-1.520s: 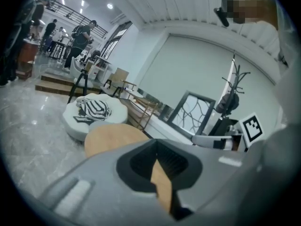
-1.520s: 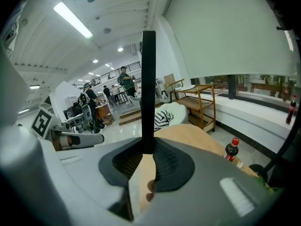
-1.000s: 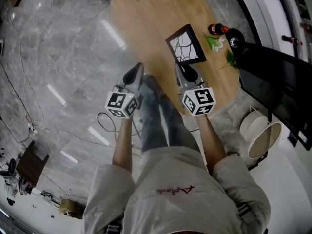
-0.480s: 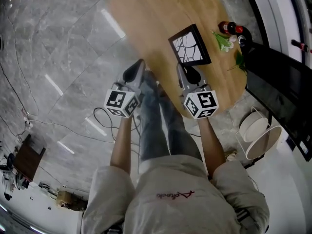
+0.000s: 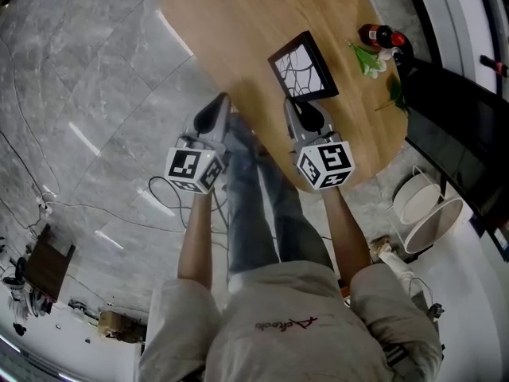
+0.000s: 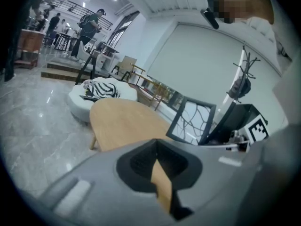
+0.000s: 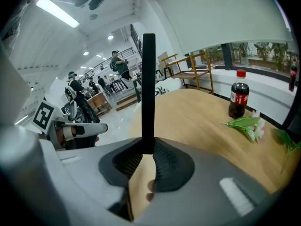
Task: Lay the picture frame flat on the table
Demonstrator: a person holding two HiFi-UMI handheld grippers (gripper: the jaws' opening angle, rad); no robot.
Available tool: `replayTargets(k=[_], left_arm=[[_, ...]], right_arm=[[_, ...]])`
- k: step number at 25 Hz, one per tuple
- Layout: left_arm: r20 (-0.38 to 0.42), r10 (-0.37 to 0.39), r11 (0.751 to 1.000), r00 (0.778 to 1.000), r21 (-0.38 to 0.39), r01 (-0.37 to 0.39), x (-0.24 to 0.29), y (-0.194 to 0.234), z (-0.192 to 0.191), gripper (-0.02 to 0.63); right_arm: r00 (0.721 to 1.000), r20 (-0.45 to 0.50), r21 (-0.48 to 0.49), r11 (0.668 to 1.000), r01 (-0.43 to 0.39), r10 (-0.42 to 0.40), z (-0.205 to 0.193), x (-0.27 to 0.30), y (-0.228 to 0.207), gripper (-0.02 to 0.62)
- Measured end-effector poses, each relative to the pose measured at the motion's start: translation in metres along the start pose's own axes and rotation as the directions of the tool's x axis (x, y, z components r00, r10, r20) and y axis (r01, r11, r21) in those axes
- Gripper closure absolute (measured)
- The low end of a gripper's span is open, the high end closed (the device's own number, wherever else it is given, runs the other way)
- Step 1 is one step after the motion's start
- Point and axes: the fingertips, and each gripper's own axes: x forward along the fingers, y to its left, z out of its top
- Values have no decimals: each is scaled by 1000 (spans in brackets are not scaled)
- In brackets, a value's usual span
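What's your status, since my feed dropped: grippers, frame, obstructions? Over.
Right gripper shut on picture frame edge; left gripper shut, empty. Frame steeply tilted, not yet flat on table. Cola bottle and flower sprig off to one side, apart from it.

we read no clear words: red script on the shirt (image 5: 285,322) and the bottle label (image 7: 240,98) are illegible.

Cola bottle (image 7: 240,94), green sprig (image 7: 244,124), marble floor (image 5: 79,70)
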Motion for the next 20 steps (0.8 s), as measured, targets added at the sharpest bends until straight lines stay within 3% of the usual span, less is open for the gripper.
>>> replayTargets(k=[20], left_arm=[[-7,-2,1000,1000,6,2,31,22,2,606]], right_arm=[[999,-41,-15,1000,-24,24,6,80,-8,526]])
